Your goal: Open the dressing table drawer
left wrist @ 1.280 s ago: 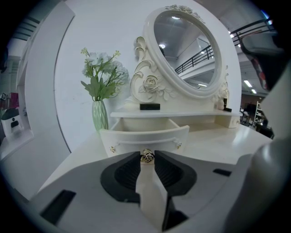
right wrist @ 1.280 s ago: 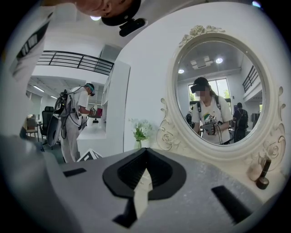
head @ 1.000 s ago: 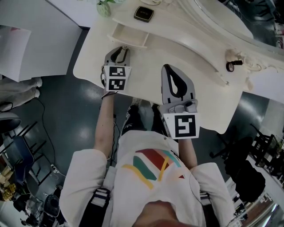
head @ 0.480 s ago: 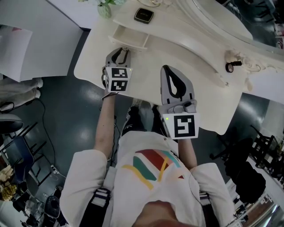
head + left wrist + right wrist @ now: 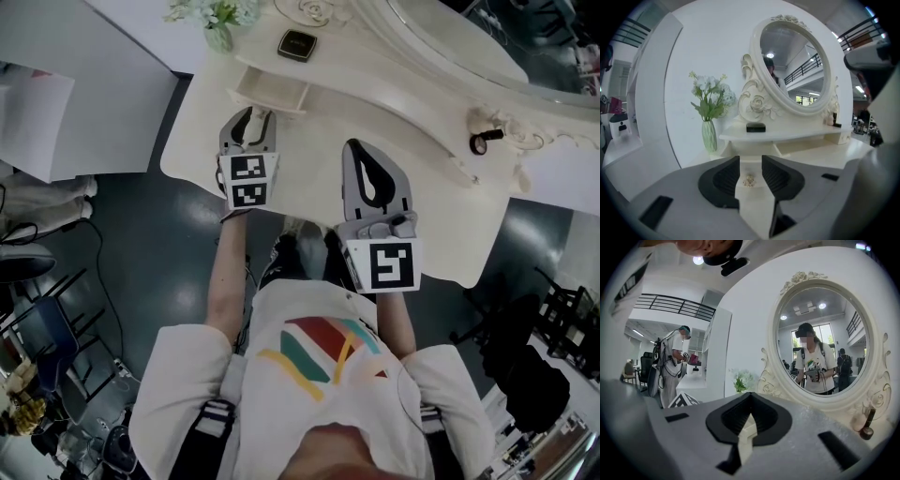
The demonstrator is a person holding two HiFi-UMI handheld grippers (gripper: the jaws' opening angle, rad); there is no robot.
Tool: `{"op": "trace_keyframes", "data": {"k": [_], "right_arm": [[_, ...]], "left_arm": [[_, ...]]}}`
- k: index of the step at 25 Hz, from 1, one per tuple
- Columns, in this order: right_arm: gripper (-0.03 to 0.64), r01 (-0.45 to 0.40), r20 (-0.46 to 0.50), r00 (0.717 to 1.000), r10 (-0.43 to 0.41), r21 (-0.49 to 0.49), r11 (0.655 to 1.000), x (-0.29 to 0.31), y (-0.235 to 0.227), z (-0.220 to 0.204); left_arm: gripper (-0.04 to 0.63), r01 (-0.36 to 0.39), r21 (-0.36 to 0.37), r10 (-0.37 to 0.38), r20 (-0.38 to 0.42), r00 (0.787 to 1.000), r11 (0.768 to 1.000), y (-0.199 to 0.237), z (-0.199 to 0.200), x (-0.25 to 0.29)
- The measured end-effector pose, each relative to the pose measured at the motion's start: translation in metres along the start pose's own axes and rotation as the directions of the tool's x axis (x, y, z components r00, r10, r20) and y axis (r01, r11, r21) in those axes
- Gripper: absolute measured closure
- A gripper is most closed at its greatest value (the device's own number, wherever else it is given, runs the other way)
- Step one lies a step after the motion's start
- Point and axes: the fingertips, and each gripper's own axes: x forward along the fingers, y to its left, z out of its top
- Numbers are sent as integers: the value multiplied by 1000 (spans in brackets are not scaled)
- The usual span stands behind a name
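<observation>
Flanking the knob [image 5: 749, 180] over cream tabletop [image 5: 309, 145], left gripper [image 5: 250, 116] jaws are opening; right gripper [image 5: 355, 146] jaws closed.

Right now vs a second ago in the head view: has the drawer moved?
No. The drawer sits pulled out just as far in front of the black case. The left gripper is opening, its fingers clear of the knob between them.

Bright, even indoor light; sharp head view, fisheye-warped, dark-cornered gripper views
</observation>
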Motion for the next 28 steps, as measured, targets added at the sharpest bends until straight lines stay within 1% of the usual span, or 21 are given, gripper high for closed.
{"op": "trace_keyframes", "data": {"k": [2,4,6,8,10,12,14,16,18,20,22,23,25,26,28], "right_arm": [[617,18,22,1000,-18,2,1000,-1,-8,9],[617,49,60,997,-49,-4,999,-2,-19,23],[617,78,107,991,-76,-19,997,-4,-31,38],[617,102,141,985,-97,-28,994,-9,-41,50],[617,129,166,978,-123,-30,991,-15,-51,60],[617,159,192,970,-152,-25,987,-23,-62,71],[617,187,211,961,-181,-6,982,-32,-72,81],[617,208,222,953,-206,15,978,-41,-82,89],[617,227,237,945,-225,17,974,-51,-91,97],[617,244,246,939,-240,14,970,-62,-100,103],[617,261,250,934,-257,16,965,-72,-109,106],[617,271,253,930,-266,17,962,-77,-113,107],[617,292,265,921,-285,16,956,-86,-122,108],[617,301,270,917,-294,16,954,-91,-126,108],[617,316,271,911,-310,23,948,-99,-131,105]], "left_arm": [[468,-19,-8,19,56,998,1000,3,28,-8],[468,-23,-1,23,122,992,1000,3,63,-16],[468,-12,-12,14,170,985,1000,-3,98,-25],[468,10,-44,0,217,976,999,-11,134,-37],[468,33,-59,-15,278,961,998,-21,168,-52],[468,56,-53,-35,334,942,997,-35,197,-68],[472,106,-54,-79,376,923,993,-54,220,-82],[488,173,-53,-136,418,898,983,-78,240,-95],[507,211,-32,-172,470,866,977,-100,257,-110],[527,228,-4,-193,516,834,974,-121,272,-126],[541,234,37,-216,545,810,972,-141,285,-138],[549,230,69,-229,549,804,971,-152,289,-143],[558,218,138,-258,539,802,966,-170,291,-148],[565,218,160,-271,534,801,963,-178,291,-151],[571,237,183,-299,544,784,954,-194,290,-159]]}}
